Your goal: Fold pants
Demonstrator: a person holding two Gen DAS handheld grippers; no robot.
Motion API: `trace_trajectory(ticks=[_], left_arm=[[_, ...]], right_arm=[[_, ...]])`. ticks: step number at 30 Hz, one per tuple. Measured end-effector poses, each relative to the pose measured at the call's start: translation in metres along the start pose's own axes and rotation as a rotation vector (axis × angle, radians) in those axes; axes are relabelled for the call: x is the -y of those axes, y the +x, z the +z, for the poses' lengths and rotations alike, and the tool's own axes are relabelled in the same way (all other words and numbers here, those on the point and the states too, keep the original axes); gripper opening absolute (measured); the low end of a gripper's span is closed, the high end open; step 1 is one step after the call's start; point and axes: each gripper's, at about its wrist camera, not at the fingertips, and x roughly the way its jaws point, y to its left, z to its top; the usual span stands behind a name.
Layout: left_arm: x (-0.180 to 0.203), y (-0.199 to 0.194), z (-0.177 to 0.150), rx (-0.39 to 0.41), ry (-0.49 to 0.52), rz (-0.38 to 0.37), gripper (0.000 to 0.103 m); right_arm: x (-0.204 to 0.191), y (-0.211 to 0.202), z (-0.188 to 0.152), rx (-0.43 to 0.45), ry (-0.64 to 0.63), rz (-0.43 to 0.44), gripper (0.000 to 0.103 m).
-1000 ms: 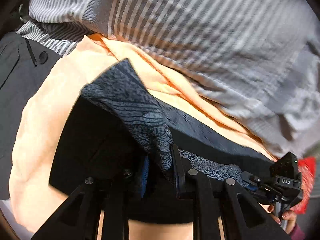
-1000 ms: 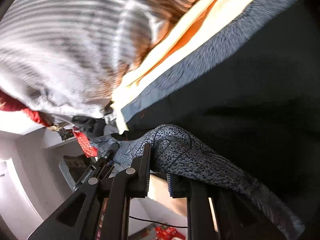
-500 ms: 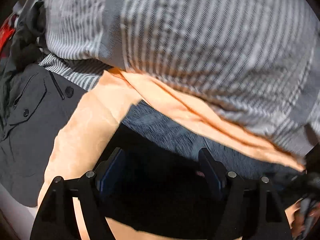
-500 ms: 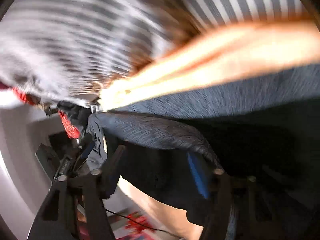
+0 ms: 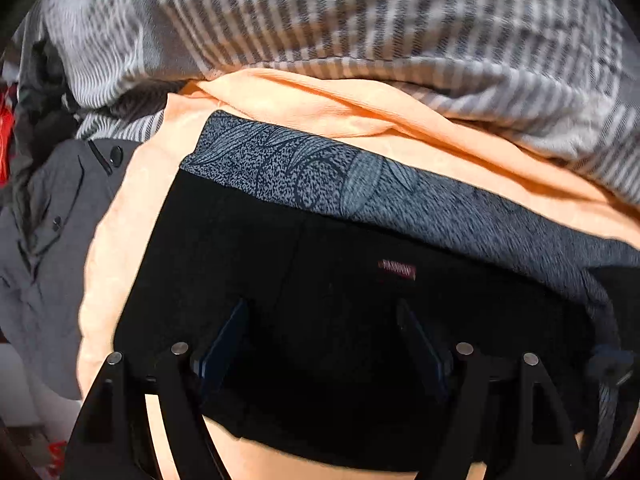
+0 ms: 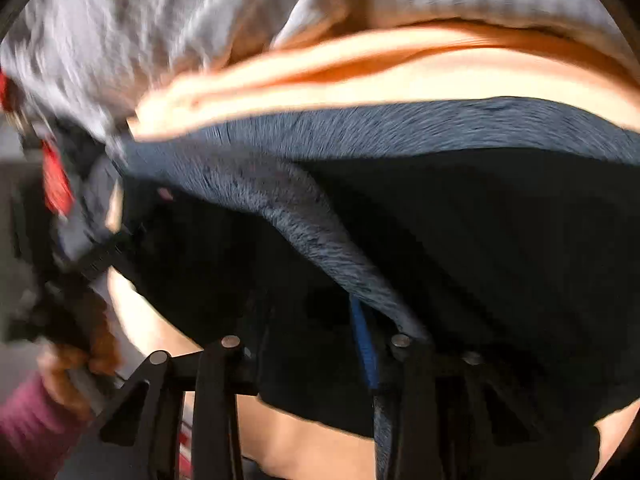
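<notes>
The black pants (image 5: pixel 312 280) lie folded on an orange cloth (image 5: pixel 120 220), with a grey patterned waistband (image 5: pixel 304 160) along the far edge and a small red label (image 5: pixel 397 270). My left gripper (image 5: pixel 322 320) is open just above the black fabric and holds nothing. In the right wrist view the pants (image 6: pixel 500 248) fill the lower frame, and a fold of grey waistband (image 6: pixel 320 232) runs down toward my right gripper (image 6: pixel 316 324). The right gripper is open; the fold lies against its right finger. The view is blurred.
A grey-and-white striped cloth (image 5: pixel 360 20) is heaped behind the pants. A dark grey buttoned garment (image 5: pixel 48 208) lies at the left. Something red (image 6: pixel 56 180) shows at the left edge. The person's hand in a pink sleeve (image 6: pixel 36 412) holds the left gripper.
Both grippers have let go of the patterned waistband and opened. The waistband has dropped flat along the far edge of the folded pants, and both grippers have drawn back.
</notes>
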Motion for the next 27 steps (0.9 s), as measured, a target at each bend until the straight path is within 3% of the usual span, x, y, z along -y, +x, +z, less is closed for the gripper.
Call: trace_trajectory(ticks=[2,4,6,13,14,17,22,27], left_arm=[[0.006,-0.013,-0.007,0.008,0.032,0.001,0.078],[0.015,-0.025,-0.013,0.01,0.055,-0.011,0.078],[0.028,-0.038,-0.026,0.005,0.08,-0.04,0.078],[0.098,-0.071,-0.085,-0.006,0.27,-0.19,0.078],[0.108,-0.074,-0.092,-0.008,0.297,-0.199,0.078],[0.134,-0.084,-0.119,-0.016,0.369,-0.24,0.078],[0.149,-0.099,-0.146,0.018,0.456,-0.276,0.078],[0.148,-0.102,-0.162,0.022,0.474,-0.29,0.078]], right_arm=[[0.004,-0.028,-0.006,0.073,0.018,0.05,0.044],[0.004,-0.049,-0.02,0.119,0.003,0.035,0.064],[0.011,-0.068,-0.04,0.162,0.023,0.01,0.068],[0.056,-0.123,-0.145,0.251,0.199,-0.106,0.068],[0.088,-0.143,-0.161,0.26,0.228,-0.11,0.068],[0.11,-0.16,-0.22,0.314,0.318,-0.138,0.068],[0.148,-0.162,-0.323,0.352,0.5,-0.186,0.068],[0.178,-0.148,-0.383,0.369,0.627,-0.189,0.069]])
